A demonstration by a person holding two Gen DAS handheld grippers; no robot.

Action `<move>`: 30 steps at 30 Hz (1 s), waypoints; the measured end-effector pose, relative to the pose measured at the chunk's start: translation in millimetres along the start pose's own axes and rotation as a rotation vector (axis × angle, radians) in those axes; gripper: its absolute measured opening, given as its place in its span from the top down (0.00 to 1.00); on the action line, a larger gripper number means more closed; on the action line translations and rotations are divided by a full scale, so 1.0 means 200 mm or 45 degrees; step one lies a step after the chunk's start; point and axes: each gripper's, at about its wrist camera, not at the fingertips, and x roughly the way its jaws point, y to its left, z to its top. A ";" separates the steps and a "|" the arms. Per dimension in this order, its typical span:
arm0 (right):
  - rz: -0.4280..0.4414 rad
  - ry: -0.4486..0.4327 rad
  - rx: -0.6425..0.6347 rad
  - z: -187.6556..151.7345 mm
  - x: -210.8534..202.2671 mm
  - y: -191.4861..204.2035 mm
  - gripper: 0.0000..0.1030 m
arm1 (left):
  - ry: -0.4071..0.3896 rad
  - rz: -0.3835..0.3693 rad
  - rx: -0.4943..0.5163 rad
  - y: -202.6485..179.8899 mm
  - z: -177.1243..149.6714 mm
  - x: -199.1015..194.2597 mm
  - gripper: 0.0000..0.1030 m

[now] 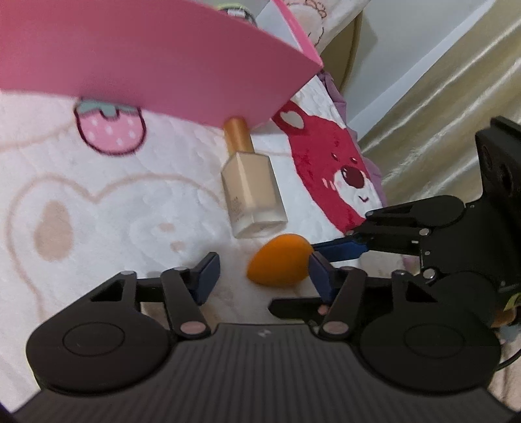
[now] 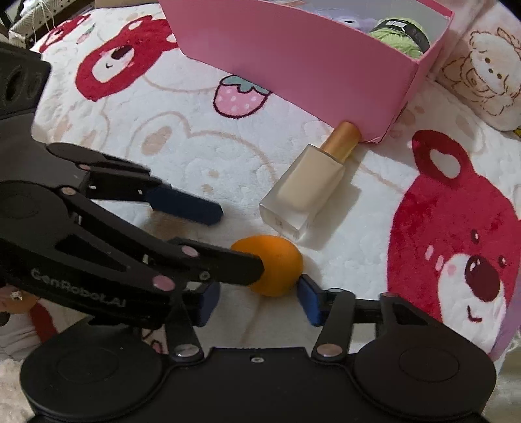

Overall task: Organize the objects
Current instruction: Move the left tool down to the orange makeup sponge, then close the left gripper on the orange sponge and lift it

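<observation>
An orange egg-shaped makeup sponge (image 1: 280,260) (image 2: 273,270) lies on the blanket. My left gripper (image 1: 263,276) stands open around it: the right-hand pad (image 1: 320,276) touches the sponge, and a gap shows at the left one. From the right, my right gripper (image 2: 259,302) is also open, with the sponge just ahead of its tips and one pad (image 2: 307,299) against it. The two grippers cross at the sponge. Beyond it lies a cream foundation bottle (image 1: 250,188) (image 2: 306,188), its gold cap against the corner of a pink box (image 1: 146,58) (image 2: 293,65).
A white plush blanket (image 2: 195,146) with red bear and strawberry prints covers the surface. The pink box holds a green thing (image 2: 397,35) and a purple one (image 2: 355,22). A plush toy (image 2: 488,75) sits at the far right. A pale curtain (image 1: 439,97) hangs past the blanket's edge.
</observation>
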 end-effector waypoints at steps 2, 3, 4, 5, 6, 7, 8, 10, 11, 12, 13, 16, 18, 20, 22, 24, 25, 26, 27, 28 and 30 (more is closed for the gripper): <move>0.005 -0.014 -0.012 0.00 -0.01 0.01 0.51 | 0.021 -0.076 -0.065 0.03 -0.01 0.01 0.53; 0.011 -0.016 -0.015 0.01 -0.01 0.01 0.51 | 0.021 -0.093 -0.096 0.04 -0.01 0.00 0.53; 0.006 -0.017 -0.017 0.01 -0.01 0.02 0.51 | 0.020 -0.097 -0.109 0.05 -0.01 0.00 0.54; -0.002 -0.016 -0.014 0.01 -0.01 0.02 0.50 | 0.023 -0.097 -0.119 0.06 -0.01 0.00 0.56; -0.009 -0.016 -0.012 0.02 0.00 0.03 0.50 | 0.026 -0.096 -0.136 0.06 -0.01 0.00 0.59; -0.014 -0.023 -0.015 0.02 0.00 0.03 0.50 | 0.030 -0.094 -0.151 0.07 -0.01 0.01 0.60; -0.016 -0.029 -0.017 0.02 0.01 0.04 0.46 | 0.033 -0.091 -0.163 0.08 -0.01 0.01 0.61; -0.005 -0.024 -0.009 0.03 0.02 0.04 0.40 | 0.030 -0.085 -0.171 0.08 -0.02 0.01 0.65; -0.009 -0.022 -0.002 0.03 0.03 0.04 0.40 | 0.028 -0.080 -0.174 0.08 -0.02 0.01 0.66; -0.020 -0.022 -0.001 0.04 0.03 0.04 0.40 | 0.028 -0.076 -0.177 0.09 -0.02 0.01 0.67; -0.031 -0.021 -0.003 0.04 0.04 0.05 0.40 | 0.027 -0.071 -0.179 0.08 -0.01 0.02 0.67; -0.065 -0.037 -0.021 0.04 0.03 0.07 0.46 | 0.024 -0.072 -0.188 0.08 -0.01 0.01 0.68; -0.077 -0.050 -0.023 0.04 0.02 0.07 0.51 | 0.012 -0.074 -0.192 0.08 0.00 -0.01 0.68; -0.075 -0.075 -0.027 0.04 0.00 0.07 0.52 | 0.006 -0.064 -0.180 0.07 0.01 -0.04 0.68; -0.066 -0.102 -0.040 0.04 -0.02 0.08 0.52 | -0.003 -0.043 -0.144 0.05 0.02 -0.07 0.68; -0.057 -0.130 -0.059 0.05 -0.04 0.09 0.52 | -0.012 -0.013 -0.092 0.02 0.03 -0.11 0.68; -0.053 -0.144 -0.068 0.05 -0.05 0.10 0.52 | -0.018 0.003 -0.062 0.01 0.03 -0.13 0.68; -0.050 -0.160 -0.077 0.06 -0.06 0.11 0.52 | -0.030 0.017 -0.030 -0.01 0.04 -0.15 0.68; -0.047 -0.181 -0.086 0.06 -0.08 0.12 0.52 | -0.046 0.028 0.006 -0.02 0.04 -0.18 0.68; -0.045 -0.202 -0.090 0.06 -0.10 0.12 0.52 | -0.058 0.035 0.030 -0.04 0.04 -0.21 0.68; -0.035 -0.249 -0.097 0.07 -0.14 0.13 0.52 | -0.078 0.046 0.069 -0.06 0.06 -0.26 0.68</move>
